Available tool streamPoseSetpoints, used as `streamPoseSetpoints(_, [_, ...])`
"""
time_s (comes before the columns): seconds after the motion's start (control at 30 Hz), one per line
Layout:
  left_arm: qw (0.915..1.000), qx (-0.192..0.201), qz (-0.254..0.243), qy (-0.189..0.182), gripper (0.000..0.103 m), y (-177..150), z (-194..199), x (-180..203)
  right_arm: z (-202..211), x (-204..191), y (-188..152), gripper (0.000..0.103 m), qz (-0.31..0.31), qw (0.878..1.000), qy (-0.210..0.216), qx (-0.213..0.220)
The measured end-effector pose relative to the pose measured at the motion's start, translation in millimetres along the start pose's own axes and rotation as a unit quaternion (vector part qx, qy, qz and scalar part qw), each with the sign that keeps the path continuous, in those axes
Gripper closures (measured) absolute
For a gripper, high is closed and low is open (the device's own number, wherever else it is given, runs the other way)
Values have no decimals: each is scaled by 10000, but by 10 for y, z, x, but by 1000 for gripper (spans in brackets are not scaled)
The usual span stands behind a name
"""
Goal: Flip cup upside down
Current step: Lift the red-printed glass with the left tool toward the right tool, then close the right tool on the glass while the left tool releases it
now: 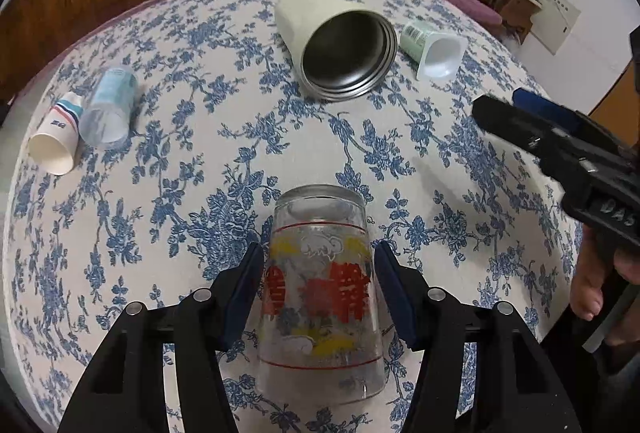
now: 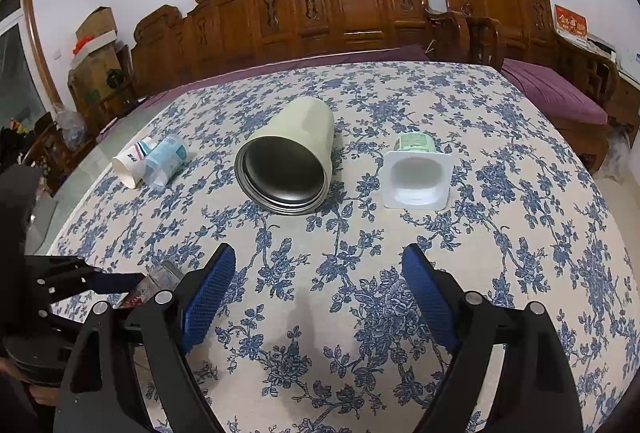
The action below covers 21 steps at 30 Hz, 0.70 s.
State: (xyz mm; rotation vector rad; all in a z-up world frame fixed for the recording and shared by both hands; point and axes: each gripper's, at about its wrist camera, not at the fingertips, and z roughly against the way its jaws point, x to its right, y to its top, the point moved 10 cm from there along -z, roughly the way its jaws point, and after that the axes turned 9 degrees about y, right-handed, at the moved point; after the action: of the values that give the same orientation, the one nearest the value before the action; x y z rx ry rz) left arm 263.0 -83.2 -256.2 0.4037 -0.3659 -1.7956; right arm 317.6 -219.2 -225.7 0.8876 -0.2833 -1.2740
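Our left gripper (image 1: pixel 319 293) clasps the clear printed glass cup (image 1: pixel 320 293), seemingly inverted already; we judge only release remains. Our right gripper (image 2: pixel 320 297) hangs spread, empty.

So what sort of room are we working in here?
Most likely a home living or dining room: a table under a blue floral tablecloth, a carved wooden bench with purple cushions, stacked cardboard boxes in the corner.
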Motion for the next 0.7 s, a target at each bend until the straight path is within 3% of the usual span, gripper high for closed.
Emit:
streamPoseSetpoints(0.27, [9983, 461, 362, -57, 48, -17, 307, -246, 18, -167, -10, 16, 139, 9999, 67, -39])
streamPoseSetpoints(0.4, [9943, 863, 625, 84, 46, -52, 523, -477, 119, -327, 32, 16, 204, 9997, 71, 98])
streamPoseSetpoints(0.47, [9922, 985, 746, 171, 27, -69, 585, -583, 163, -423, 75, 16, 276, 9995, 56, 147])
streamPoseSetpoints(0.57, [9860, 1304, 963, 386, 10, -96, 726, -789, 192, -569, 113, 16, 361, 9992, 78, 136])
streamPoseSetpoints(0.7, [9799, 1556, 1058, 664, 8, -145, 847, -1024, 140, -757, 63, 16, 369, 9992, 123, -80])
